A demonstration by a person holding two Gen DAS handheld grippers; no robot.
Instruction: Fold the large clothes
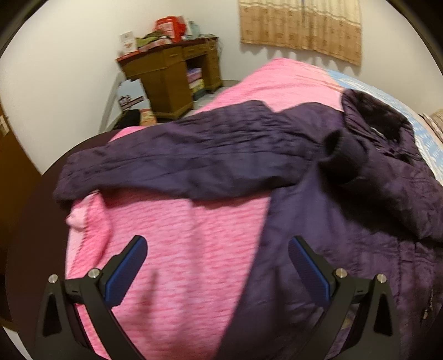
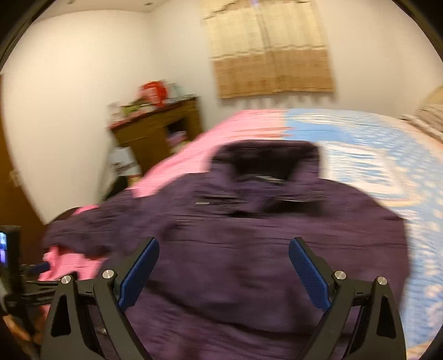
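Note:
A dark purple padded jacket (image 1: 360, 263) lies face up on a pink blanket (image 1: 180, 249) on the bed. One sleeve (image 1: 180, 166) stretches out to the left across the blanket. The other sleeve's cuff (image 1: 340, 149) is folded in over the chest, below the dark collar (image 1: 371, 116). My left gripper (image 1: 217, 241) hovers open over the blanket at the jacket's left edge, nothing between its blue pads. My right gripper (image 2: 224, 242) hangs open above the jacket's body (image 2: 277, 216), pads apart and empty, the collar (image 2: 265, 160) beyond it. The right wrist view is blurred.
A blue patterned sheet (image 2: 373, 155) covers the bed's right side. A wooden desk (image 1: 171, 77) piled with boxes stands by the far wall, a curtain (image 1: 301, 25) hangs beyond the bed. The bed's dark end board (image 1: 36, 221) and a brown door (image 1: 13, 171) are at the left.

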